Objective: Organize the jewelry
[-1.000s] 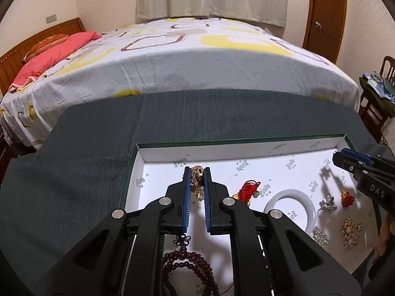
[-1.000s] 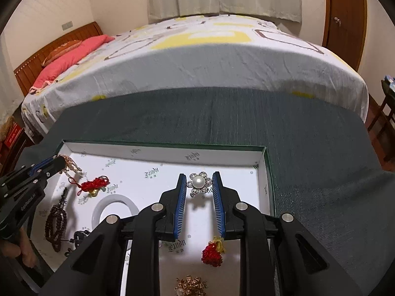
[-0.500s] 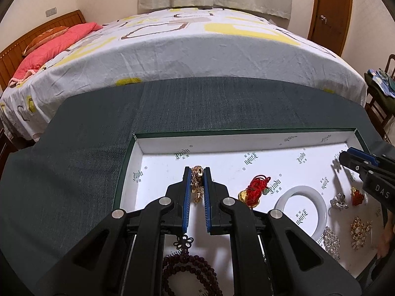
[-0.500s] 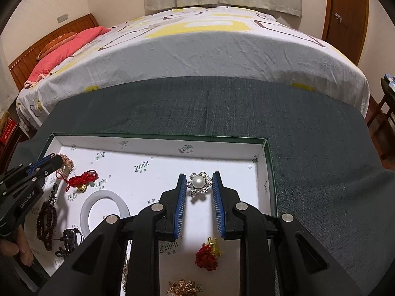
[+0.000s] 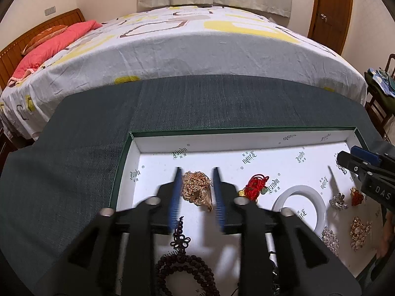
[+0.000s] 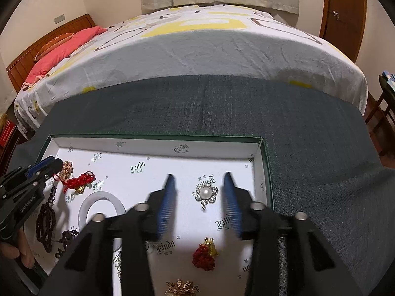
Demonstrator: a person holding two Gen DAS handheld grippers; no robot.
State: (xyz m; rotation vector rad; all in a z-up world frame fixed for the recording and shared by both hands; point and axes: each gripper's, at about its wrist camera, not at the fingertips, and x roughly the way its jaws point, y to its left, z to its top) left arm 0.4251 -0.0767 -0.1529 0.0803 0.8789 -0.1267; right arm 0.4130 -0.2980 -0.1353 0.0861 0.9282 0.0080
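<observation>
A white-lined, green-edged box (image 5: pixel 158 140) lies on a dark cloth. My left gripper (image 5: pixel 196 172) is open; a bundled gold chain (image 5: pixel 197 190) lies on the box floor between its fingers. My right gripper (image 6: pixel 198 177) is open; a pearl flower brooch (image 6: pixel 207 193) lies on the box floor between its fingers. Both look apart from the pads. The box also holds a red knot charm (image 5: pixel 255 186), a white bangle (image 5: pixel 300 206), a dark bead string (image 5: pixel 184 276), a red-and-gold charm (image 6: pixel 206 255) and gold and silver brooches (image 5: pixel 359 230).
The dark cloth (image 6: pixel 222 106) covers the surface around the box. A bed (image 5: pixel 197 42) with a patterned sheet stands behind. A wooden door (image 5: pixel 330 7) is at the far right, and a chair (image 5: pixel 385 83) with clothes at the right edge.
Both grippers opened. The left let go of the gold chain and the right let go of the pearl brooch; both pieces now lie on the box floor.
</observation>
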